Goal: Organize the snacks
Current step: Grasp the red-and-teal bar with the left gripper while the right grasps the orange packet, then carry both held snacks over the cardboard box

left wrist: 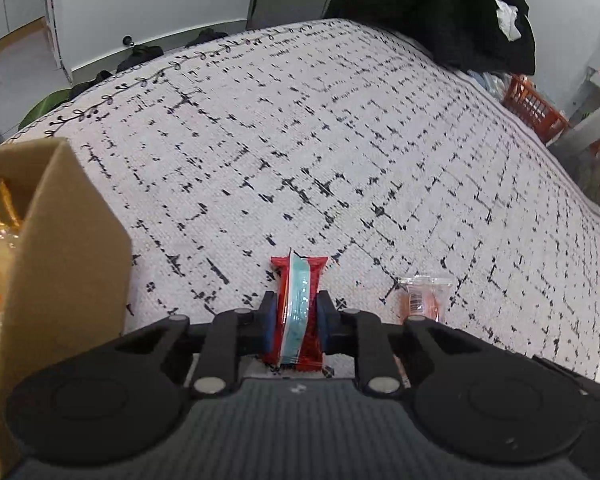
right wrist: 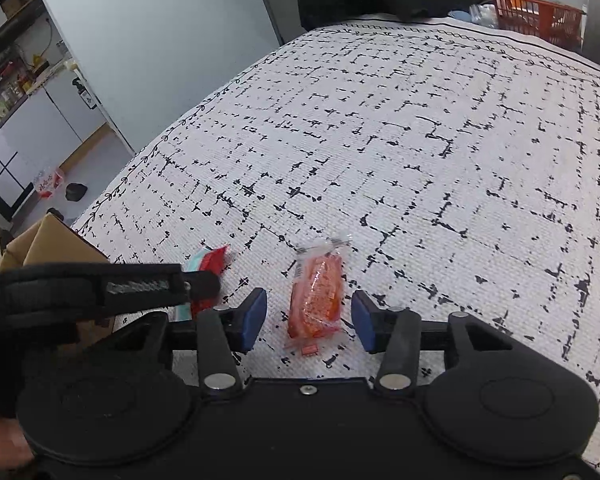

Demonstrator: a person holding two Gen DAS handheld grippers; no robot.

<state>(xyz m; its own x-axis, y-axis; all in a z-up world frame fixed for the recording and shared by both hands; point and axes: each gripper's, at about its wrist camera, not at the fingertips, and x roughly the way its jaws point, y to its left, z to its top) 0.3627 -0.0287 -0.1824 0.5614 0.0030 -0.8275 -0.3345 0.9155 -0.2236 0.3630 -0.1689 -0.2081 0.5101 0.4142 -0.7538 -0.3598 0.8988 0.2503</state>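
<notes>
We have the left tool [left wrist: 294, 312] clamped on the red snack packet [left wrist: 298, 308], low on the patterned surface [left wrist: 340, 140]. Next: carry it left into the cardboard box [left wrist: 68, 260]. Right tool [right wrist: 309, 320] stands wide, astride the orange packet [right wrist: 318, 300], not gripping.

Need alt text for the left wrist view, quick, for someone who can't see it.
The left gripper is shut on a red and pale-blue snack packet, jaws pressing its sides, over a white black-patterned cloth. A clear orange snack packet lies to its right; an open cardboard box of snacks stands at left.
</notes>
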